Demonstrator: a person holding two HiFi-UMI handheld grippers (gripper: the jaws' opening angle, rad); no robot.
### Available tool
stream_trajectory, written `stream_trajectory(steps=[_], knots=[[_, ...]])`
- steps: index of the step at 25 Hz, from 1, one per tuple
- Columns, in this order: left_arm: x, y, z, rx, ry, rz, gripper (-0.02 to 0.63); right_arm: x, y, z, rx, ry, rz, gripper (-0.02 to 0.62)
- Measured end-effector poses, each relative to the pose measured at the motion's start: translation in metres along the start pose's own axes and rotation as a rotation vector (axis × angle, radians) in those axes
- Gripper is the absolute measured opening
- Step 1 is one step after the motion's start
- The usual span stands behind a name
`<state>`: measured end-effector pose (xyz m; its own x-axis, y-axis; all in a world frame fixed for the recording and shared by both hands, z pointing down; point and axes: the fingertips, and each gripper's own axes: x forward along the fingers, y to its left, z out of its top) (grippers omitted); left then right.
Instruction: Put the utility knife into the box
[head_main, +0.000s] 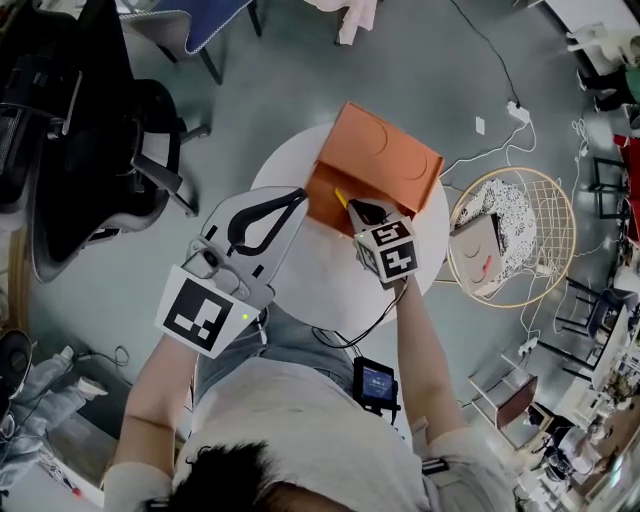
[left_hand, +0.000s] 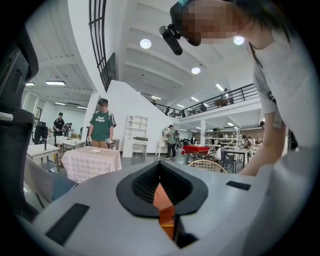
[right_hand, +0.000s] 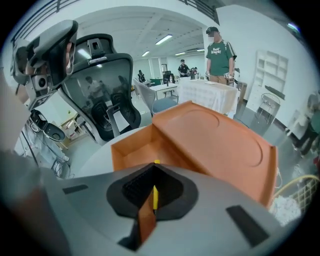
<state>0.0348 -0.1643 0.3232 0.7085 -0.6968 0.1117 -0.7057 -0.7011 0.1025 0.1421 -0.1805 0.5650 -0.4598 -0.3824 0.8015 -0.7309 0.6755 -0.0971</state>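
Right gripper (head_main: 355, 208) pinches the yellow utility knife (right_hand: 155, 195) just above the open orange box (head_main: 400, 160) at the table's (head_main: 320, 275) far edge, ready to drop it in, while the left gripper (head_main: 298, 196), jaws pressed together, sits at the box's left corner, probably bracing it.

A round white counter (head_main: 322, 286) stands on a grey floor (head_main: 300, 90). Left of the counter sits a black office chair (head_main: 85, 170) with a tall back and armrests. Right of the counter, just beside its edge, is a round wire-frame chair (head_main: 562, 215) holding a speckled cushion (head_main: 505, 203) and a pale pillow (head_main: 478, 258). Beyond the counter's far right side a white power strip (head_main: 518, 110) lies on the floor with a cable (head_main: 490, 55) running away from it. Farther beyond the counter a blue seat (head_main: 200, 22) shows at the frame's edge. Across the room from the counter a person in a green shirt (right_hand: 218, 54) stands behind a cloth-covered table (right_hand: 207, 95).
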Motion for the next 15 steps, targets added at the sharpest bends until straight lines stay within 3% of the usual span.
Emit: stream_trajectory(steps=[5,15], knots=[[-0.001,-0.009,-0.001,0.005,-0.003,-0.038,0.009,-0.014,0.012,0.015,0.059,-0.113,0.007,0.006],[-0.004,-0.036,-0.004,0.017,-0.010,-0.202,0.009,-0.064,0.037,0.038,0.198,-0.346,-0.097,0.006]])
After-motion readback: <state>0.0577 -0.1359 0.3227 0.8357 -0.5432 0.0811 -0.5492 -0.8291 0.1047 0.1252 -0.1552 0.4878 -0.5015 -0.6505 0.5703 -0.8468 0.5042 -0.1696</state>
